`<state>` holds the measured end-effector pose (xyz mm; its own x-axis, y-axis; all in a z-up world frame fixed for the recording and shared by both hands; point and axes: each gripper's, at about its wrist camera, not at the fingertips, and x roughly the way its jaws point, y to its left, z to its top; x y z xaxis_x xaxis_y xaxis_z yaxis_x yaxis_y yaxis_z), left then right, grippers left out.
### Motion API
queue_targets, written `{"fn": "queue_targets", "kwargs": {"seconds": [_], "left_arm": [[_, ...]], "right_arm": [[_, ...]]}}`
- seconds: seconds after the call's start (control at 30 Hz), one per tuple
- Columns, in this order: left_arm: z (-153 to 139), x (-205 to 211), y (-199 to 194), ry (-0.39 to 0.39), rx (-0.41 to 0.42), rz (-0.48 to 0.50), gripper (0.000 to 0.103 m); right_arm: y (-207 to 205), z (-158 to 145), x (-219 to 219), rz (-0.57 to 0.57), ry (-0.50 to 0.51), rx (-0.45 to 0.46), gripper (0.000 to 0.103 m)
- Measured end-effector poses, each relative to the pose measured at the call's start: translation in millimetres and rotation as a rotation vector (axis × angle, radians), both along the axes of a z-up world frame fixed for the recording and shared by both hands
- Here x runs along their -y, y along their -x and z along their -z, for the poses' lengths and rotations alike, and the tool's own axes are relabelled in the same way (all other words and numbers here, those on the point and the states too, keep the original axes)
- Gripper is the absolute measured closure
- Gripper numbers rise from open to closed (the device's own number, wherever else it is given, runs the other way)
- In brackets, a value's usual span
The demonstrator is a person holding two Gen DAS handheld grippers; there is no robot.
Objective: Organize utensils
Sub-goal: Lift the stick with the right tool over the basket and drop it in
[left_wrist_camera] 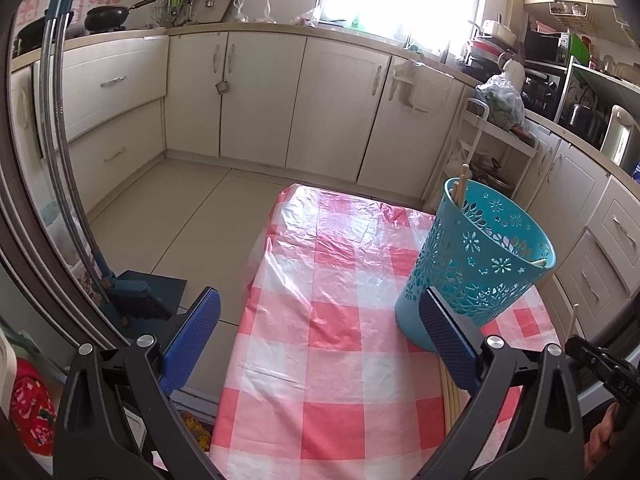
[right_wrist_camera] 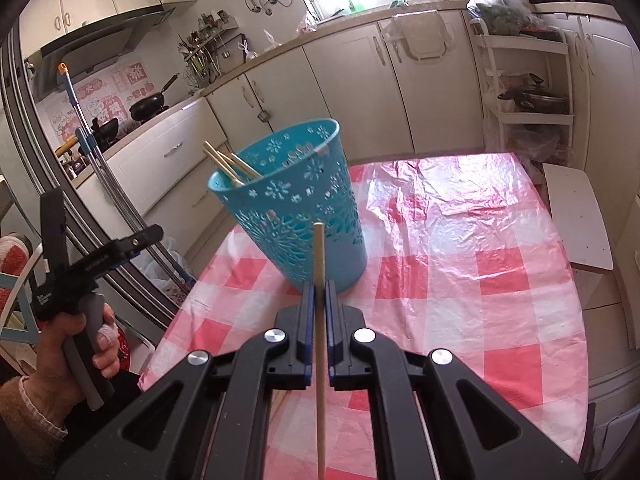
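Note:
A turquoise perforated basket (right_wrist_camera: 294, 204) stands on the pink-and-white checked table (right_wrist_camera: 460, 264), with wooden chopsticks (right_wrist_camera: 228, 162) leaning inside it. My right gripper (right_wrist_camera: 319, 292) is shut on a single wooden chopstick (right_wrist_camera: 319, 248) that points up in front of the basket. In the left wrist view the same basket (left_wrist_camera: 480, 260) sits to the right, just beyond my right finger's blue pad (left_wrist_camera: 448, 340). My left gripper (left_wrist_camera: 320, 332) is open with nothing between its pads. Several loose chopsticks (left_wrist_camera: 450, 396) lie on the cloth under that pad. A thin chopstick tip (left_wrist_camera: 573, 320) shows at the far right.
Cream kitchen cabinets (left_wrist_camera: 248, 96) ring the room beyond the table. A white shelf trolley (right_wrist_camera: 528, 92) with pots stands at the back right. A mop handle (right_wrist_camera: 100, 160) and a blue dustpan (left_wrist_camera: 144, 292) lean at the left. A hand (right_wrist_camera: 80, 344) grips the left tool.

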<state>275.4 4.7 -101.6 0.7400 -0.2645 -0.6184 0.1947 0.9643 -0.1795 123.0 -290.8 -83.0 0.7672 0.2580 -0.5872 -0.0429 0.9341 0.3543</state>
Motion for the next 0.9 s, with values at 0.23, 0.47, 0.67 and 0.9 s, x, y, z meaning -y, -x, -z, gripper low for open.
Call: {"fn": "queue_targets", "kwargs": {"seconds": [0.23, 0.47, 0.67, 0.9], "left_arm": [[0.9, 0.9, -0.6, -0.004, -0.004, 0.002, 0.008], [1.1, 0.8, -0.9, -0.005, -0.005, 0.002, 0.008], [1.6, 0.2, -0.8, -0.001, -0.007, 0.003, 0.008], [5.7, -2.7, -0.3, 0.032, -0.028, -0.001, 0.008]], "right_arm": [[4.4, -38.2, 4.1, -0.009, -0.036, 0.092, 0.097], [6.8, -80.7, 5.6, -0.02, -0.01, 0.183, 0.097], [1.0, -117.1, 8.3, -0.034, 0.008, 0.236, 0.097], [-14.1, -163.7, 8.3, -0.046, 0.034, 0.328, 0.097]]}}
